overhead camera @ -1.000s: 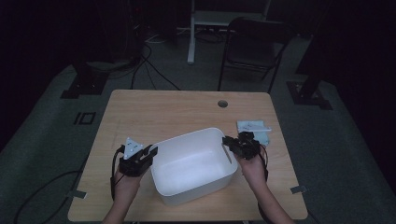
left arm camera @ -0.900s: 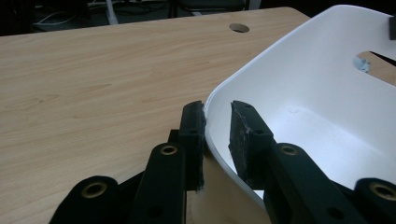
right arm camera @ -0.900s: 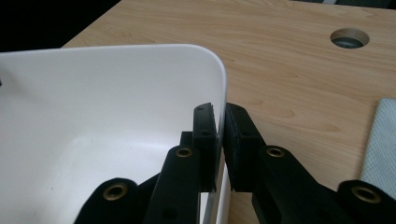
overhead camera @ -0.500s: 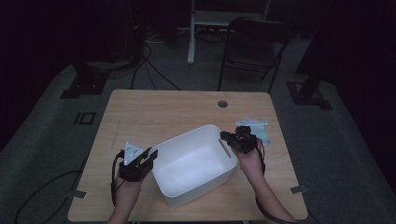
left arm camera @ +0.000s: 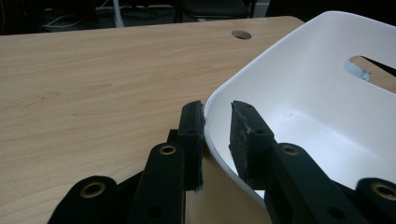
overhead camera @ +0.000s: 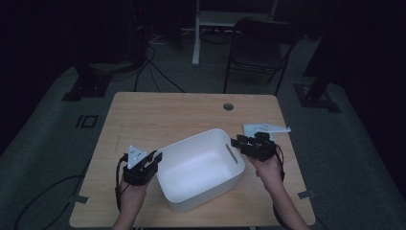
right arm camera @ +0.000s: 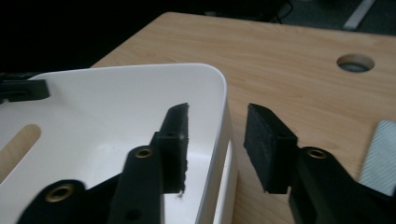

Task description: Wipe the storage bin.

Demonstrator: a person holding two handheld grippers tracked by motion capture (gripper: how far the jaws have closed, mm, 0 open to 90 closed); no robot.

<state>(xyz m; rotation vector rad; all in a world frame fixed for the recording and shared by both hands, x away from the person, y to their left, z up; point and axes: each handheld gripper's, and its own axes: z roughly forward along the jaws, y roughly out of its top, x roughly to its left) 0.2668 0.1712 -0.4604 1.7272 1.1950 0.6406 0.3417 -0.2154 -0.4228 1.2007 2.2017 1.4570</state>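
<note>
**White bin between two tools on the bench**

High view: a white plastic bin (overhead camera: 198, 170) sits askew on the wooden bench (overhead camera: 158, 115), near the person's edge. The left tool (overhead camera: 154, 159) meets the bin's left rim; the right tool (overhead camera: 235, 142) lies at its right end wall, by the handle slot. A pale flat packet (overhead camera: 264, 128) lies on the bench just beyond the right tool.

Left gripper view: the left tool (left arm camera: 217, 122) straddles the bin's (left arm camera: 299, 84) rim, one jaw outside touching the wall, the other inside with a slim gap showing; whether it pinches I cannot tell.

Right gripper view: the right tool (right arm camera: 217, 128) straddles the bin's (right arm camera: 116, 88) corner wall, its jaws having just been opening, both pads clear of the plastic.
</note>
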